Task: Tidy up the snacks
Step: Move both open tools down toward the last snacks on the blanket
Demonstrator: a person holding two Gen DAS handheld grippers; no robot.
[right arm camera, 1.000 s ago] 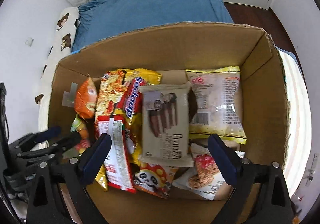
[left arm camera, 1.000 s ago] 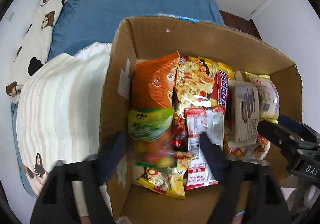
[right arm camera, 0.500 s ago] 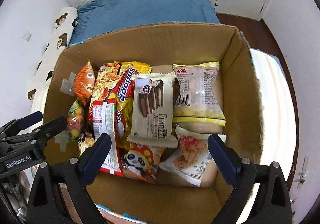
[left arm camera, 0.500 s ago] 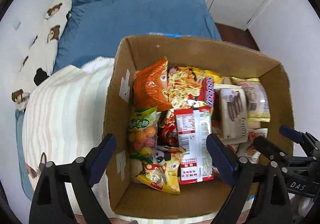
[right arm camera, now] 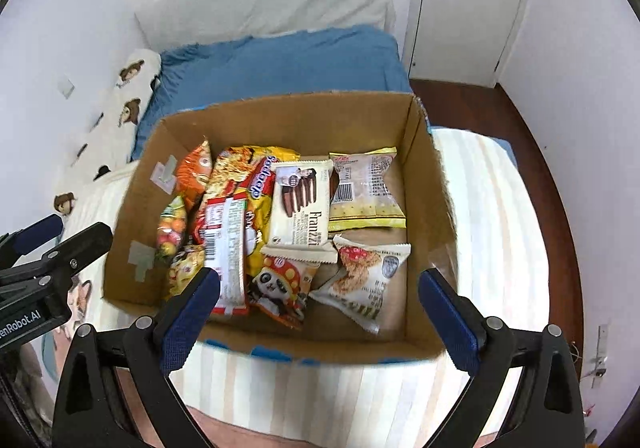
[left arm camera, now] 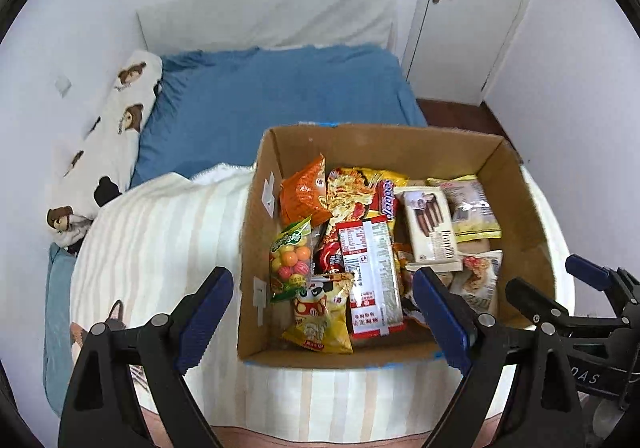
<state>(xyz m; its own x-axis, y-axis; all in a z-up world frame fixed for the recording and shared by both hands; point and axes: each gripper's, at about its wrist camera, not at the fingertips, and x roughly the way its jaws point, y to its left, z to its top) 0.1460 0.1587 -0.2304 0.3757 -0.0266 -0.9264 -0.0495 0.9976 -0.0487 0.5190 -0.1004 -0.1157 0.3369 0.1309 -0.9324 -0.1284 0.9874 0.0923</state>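
Open brown cardboard box [right arm camera: 424, 184] of packaged snacks [right arm camera: 300, 204] sits on cream striped blanket [left arm camera: 160, 232] at the blue-sheeted bed's [left arm camera: 272, 96] near edge. Left hand-held gripper [left arm camera: 324, 312] and right hand-held gripper [right arm camera: 320, 312] hover released, empty, above box's near rim.

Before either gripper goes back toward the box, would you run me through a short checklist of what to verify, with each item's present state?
1. Left gripper open, nothing held: ok.
2. Right gripper open, nothing held: ok.
3. Both grippers outside the cardboard box: ok.
4. Snacks all inside the box, none seen on the striped blanket: ok.
5. Franzzi wafer pack lies flat on top, reachable: ok.
6. Packets under the red-and-white packet: cannot tell.
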